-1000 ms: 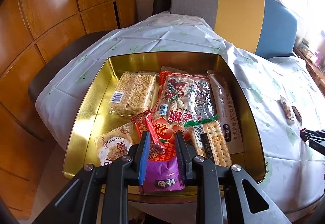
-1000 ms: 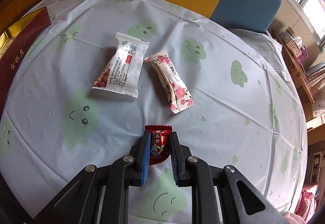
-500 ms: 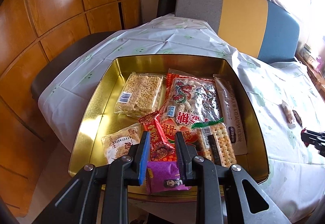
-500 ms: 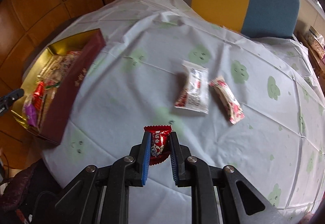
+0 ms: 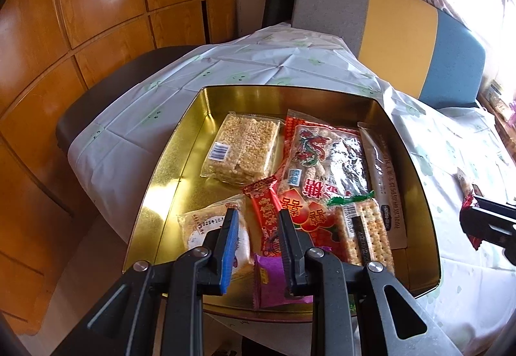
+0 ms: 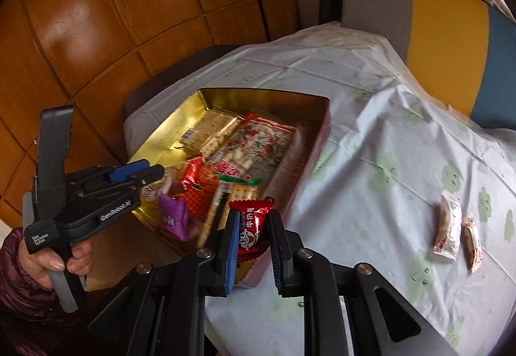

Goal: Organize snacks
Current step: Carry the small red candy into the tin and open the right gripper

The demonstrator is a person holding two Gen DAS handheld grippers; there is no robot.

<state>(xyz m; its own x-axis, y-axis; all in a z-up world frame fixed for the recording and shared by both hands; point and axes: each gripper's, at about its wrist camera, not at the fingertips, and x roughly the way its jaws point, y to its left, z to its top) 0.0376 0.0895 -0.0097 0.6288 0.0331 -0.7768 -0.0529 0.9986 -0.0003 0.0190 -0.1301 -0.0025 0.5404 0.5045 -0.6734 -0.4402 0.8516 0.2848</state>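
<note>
A gold tin (image 5: 180, 136) on the table holds several snack packs, among them a rice-crisp pack (image 5: 240, 148), a peanut bag (image 5: 325, 156) and a cracker pack (image 5: 364, 233). A purple candy (image 5: 277, 281) lies at the tin's near edge, below my left gripper (image 5: 258, 220), which is open and empty. My right gripper (image 6: 253, 220) is shut on a red candy (image 6: 251, 227) just right of the tin (image 6: 193, 107). The left gripper (image 6: 151, 172) also shows in the right wrist view. The right gripper's tip shows in the left wrist view (image 5: 477, 220).
Two wrapped snacks (image 6: 448, 232) (image 6: 472, 241) lie on the white tablecloth to the right. A grey, yellow and blue sofa back (image 5: 403, 20) stands behind the table. Wooden wall panels (image 5: 80, 17) are at the left.
My left gripper has let go of the purple candy, which now lies in the tin, and has pulled back. My right gripper has swung left with the red candy, up to the tin.
</note>
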